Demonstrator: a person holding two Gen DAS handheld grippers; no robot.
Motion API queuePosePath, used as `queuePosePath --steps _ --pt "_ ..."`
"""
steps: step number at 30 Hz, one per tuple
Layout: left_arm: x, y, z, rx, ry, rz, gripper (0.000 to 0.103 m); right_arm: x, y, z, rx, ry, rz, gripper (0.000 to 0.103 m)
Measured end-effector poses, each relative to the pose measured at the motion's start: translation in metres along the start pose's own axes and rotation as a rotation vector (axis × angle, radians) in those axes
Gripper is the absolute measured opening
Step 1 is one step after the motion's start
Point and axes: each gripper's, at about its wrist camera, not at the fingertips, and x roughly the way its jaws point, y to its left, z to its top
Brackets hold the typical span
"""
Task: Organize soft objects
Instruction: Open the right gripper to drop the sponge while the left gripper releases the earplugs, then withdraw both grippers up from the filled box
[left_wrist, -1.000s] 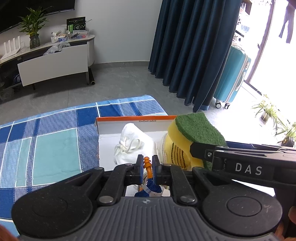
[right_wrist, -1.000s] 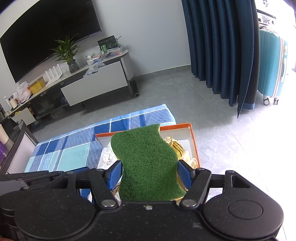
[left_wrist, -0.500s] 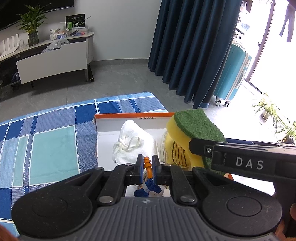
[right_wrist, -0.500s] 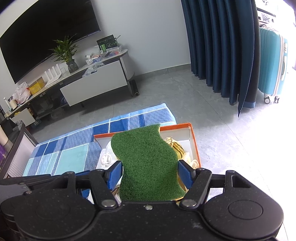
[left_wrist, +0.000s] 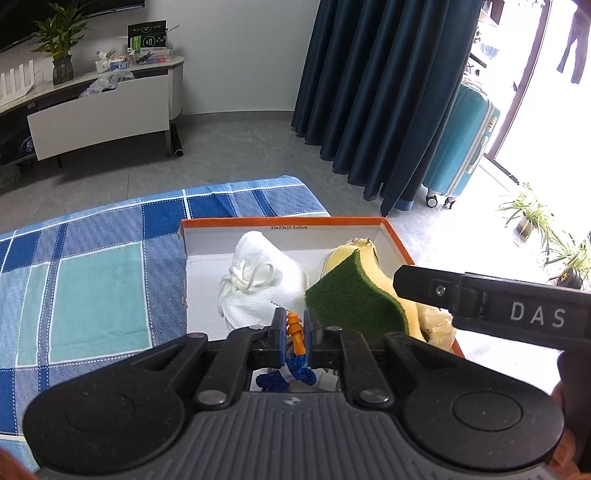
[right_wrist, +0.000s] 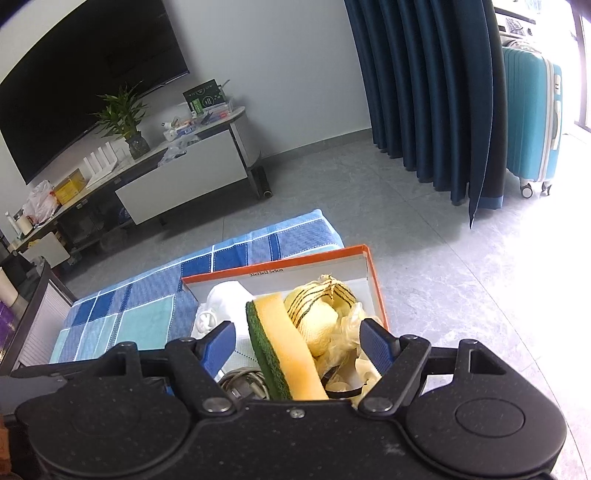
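An orange-rimmed white box (left_wrist: 280, 221) (right_wrist: 277, 264) lies on a blue checked cloth (left_wrist: 92, 280). Inside are a white mask (left_wrist: 258, 280) (right_wrist: 225, 299), a yellow striped cloth (right_wrist: 317, 306) and pale gloves. A green-and-yellow sponge (left_wrist: 351, 299) (right_wrist: 284, 350) leans on its edge in the box. It sits between the jaws of my right gripper (right_wrist: 299, 334), which are opening, and the blue pads (right_wrist: 373, 339) stand clear of it. My left gripper (left_wrist: 295, 325) is shut on an orange earplug (left_wrist: 294, 328) with a blue cord, at the box's near edge.
The box sits at the right end of the cloth, with grey floor (right_wrist: 424, 258) just beyond. Dark blue curtains (left_wrist: 369, 92) and a teal suitcase (left_wrist: 458, 144) stand behind. A white TV cabinet (right_wrist: 184, 173) lines the far wall.
The right jaws have spread and let go of the sponge. It has dropped from flat between the pads to leaning on its edge in the box. The left gripper has kept still.
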Motion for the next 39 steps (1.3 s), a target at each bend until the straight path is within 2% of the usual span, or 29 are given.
queuePosePath --steps 3,5,9,11,17,23,31,39 --pt "0.0 0.002 0.0 -0.012 0.008 -0.004 0.017 -0.003 0.002 -0.001 -0.002 -0.012 -0.007 0.088" --pt "-0.001 0.004 0.0 -0.023 0.011 -0.002 0.032 -0.006 0.002 -0.001 0.002 -0.018 0.0 0.088" --pt "-0.004 0.007 0.0 -0.046 0.008 0.005 0.044 -0.013 0.003 0.0 -0.008 -0.033 0.007 0.088" --pt "-0.007 0.008 0.001 -0.055 0.005 0.013 0.059 -0.017 0.005 0.0 -0.012 -0.041 0.011 0.088" --pt "-0.024 0.011 0.001 -0.07 -0.018 0.044 0.074 -0.03 0.009 -0.003 -0.031 -0.058 0.015 0.088" --pt "-0.044 0.007 -0.005 -0.057 -0.025 0.115 0.09 -0.044 0.013 -0.009 -0.044 -0.064 0.028 0.088" --pt "-0.069 0.0 -0.024 -0.06 -0.032 0.177 0.099 -0.061 0.014 -0.024 -0.069 -0.056 0.023 0.088" --pt "-0.084 -0.006 -0.049 -0.071 -0.029 0.202 0.102 -0.082 0.012 -0.047 -0.097 -0.046 0.012 0.088"
